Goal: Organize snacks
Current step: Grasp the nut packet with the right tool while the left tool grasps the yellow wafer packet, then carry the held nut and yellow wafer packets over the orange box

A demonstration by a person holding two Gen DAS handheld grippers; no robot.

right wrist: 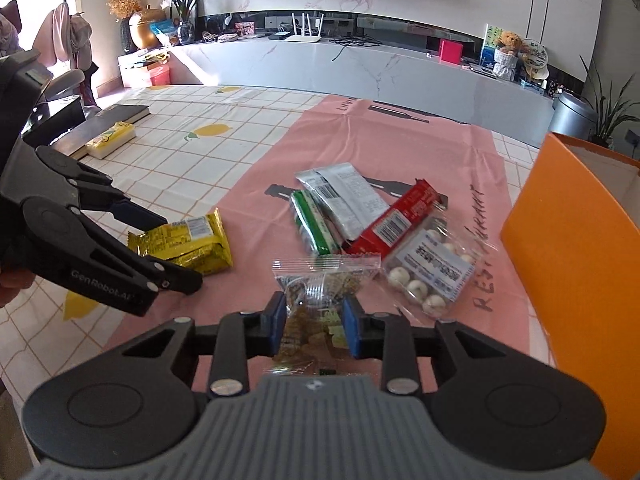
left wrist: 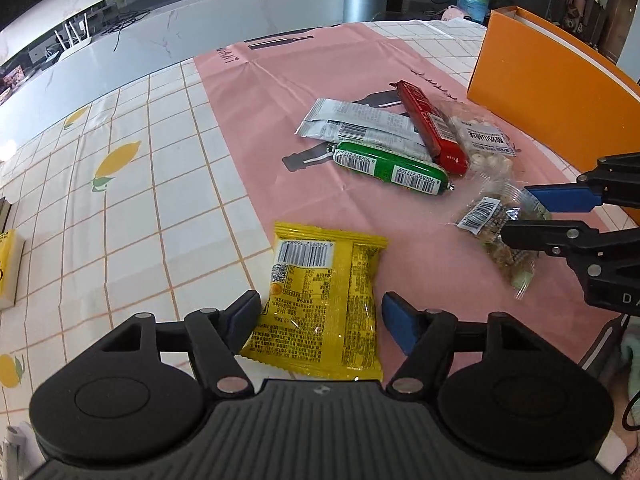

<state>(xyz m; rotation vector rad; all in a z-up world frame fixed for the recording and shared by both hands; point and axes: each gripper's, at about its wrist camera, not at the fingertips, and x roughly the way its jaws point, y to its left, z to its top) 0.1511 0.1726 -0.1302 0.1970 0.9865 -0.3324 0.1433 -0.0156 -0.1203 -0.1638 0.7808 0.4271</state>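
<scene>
Both grippers poised over loose snacks beside the orange box (right wrist: 560, 216)

The box stands open at the table's right edge, probably the bin for sorting, and no snack is seen in it yet; the pink mat (left wrist: 280, 92), printed with partly legible capitals "REST…ANT", carries a pile of silver pack (left wrist: 352, 124), red bar (left wrist: 432, 124), green pack (left wrist: 392, 168) and clear bag of white balls (right wrist: 428, 276), all label side up with barcodes showing. Left gripper (left wrist: 318, 320) is spread wide, straddling the yellow pack (left wrist: 320, 300), gripping nothing; its body reads "GenRobot.AI". Right gripper (right wrist: 314, 328) is half closed around the mixed-nut bag (right wrist: 316, 300), pads (right wrist: 352, 332) near or touching; contact cannot be confirmed
</scene>
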